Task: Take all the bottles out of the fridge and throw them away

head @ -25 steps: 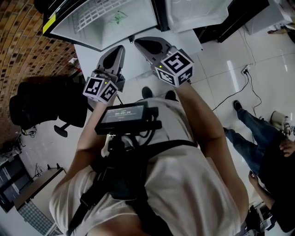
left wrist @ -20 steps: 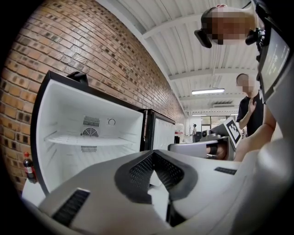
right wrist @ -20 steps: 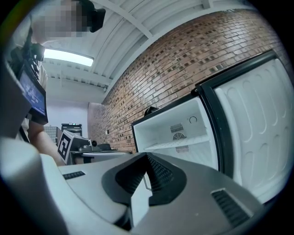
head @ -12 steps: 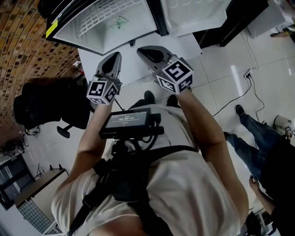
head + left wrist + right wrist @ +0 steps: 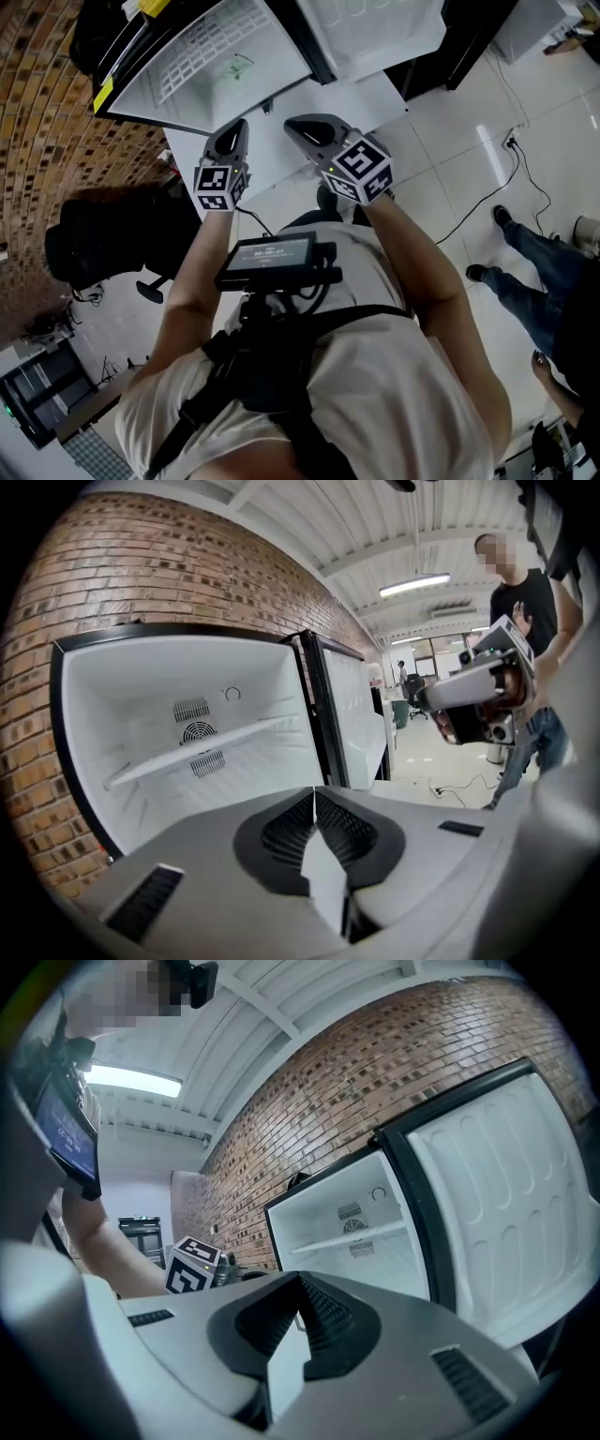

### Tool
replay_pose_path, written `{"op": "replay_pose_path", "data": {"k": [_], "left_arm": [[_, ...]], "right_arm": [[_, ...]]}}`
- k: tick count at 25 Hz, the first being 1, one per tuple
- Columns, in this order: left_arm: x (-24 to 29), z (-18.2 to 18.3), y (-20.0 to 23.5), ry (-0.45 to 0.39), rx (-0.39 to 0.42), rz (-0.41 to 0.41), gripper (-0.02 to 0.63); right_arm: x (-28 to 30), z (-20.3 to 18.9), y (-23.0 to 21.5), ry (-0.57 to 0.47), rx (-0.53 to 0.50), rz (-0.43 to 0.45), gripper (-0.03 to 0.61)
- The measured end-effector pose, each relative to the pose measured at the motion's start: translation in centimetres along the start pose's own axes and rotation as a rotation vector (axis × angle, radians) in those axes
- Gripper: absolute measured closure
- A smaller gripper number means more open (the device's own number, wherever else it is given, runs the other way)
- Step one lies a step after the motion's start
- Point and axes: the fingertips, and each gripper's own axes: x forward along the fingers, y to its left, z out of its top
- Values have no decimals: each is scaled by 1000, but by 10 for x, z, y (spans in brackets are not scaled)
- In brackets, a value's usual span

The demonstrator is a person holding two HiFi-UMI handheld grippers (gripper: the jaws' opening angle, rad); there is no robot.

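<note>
grey left gripper (image 5: 313, 794) had just cracked its empty jaws apart, grey right gripper (image 5: 300, 1281) kept none; open white fridge (image 5: 141, 705) showed no bottles, so probably emptied.

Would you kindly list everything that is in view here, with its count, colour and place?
fridge: one, black frame, white inside, open ahead of the person, no bottles visible
shelf: one, white, across the fridge's inside
fridge door: one, white, swung open at the compartment's right
brick wall: one, brown, beside the fridge
office chair: one, black, left of the person
cable: one, black, on the white floor at right
bystander: one, jeans and dark shoes, right edge
chest screen: one, black, on the person's harness
left gripper: one, grey, towards the fridge, jaws nearly together, just beginning to open, nothing between
right gripper: one, grey, beside it, shut, empty
</note>
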Motion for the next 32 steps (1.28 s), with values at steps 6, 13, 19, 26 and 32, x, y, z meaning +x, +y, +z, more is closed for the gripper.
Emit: {"op": "replay_pose_path", "data": {"k": [6,13,19,26,32], "left_arm": [[42,-26,19,127,102,8,554],[103,-73,75,281,213,10,471],[178,-113,133,454,264,-20,469],[229,-144,153,596,344,-32,465],[236,-166,162,647,384,-83,508]], "right_arm": [[0,-8,-21,12,18,-40,577],[28,-21,-32,40,39,-75,577],[52,-30,-58,84,69,-149,577],[39,-44,-76,100,98,-257,577],[39,-44,-75,101,102,-354,577]]}}
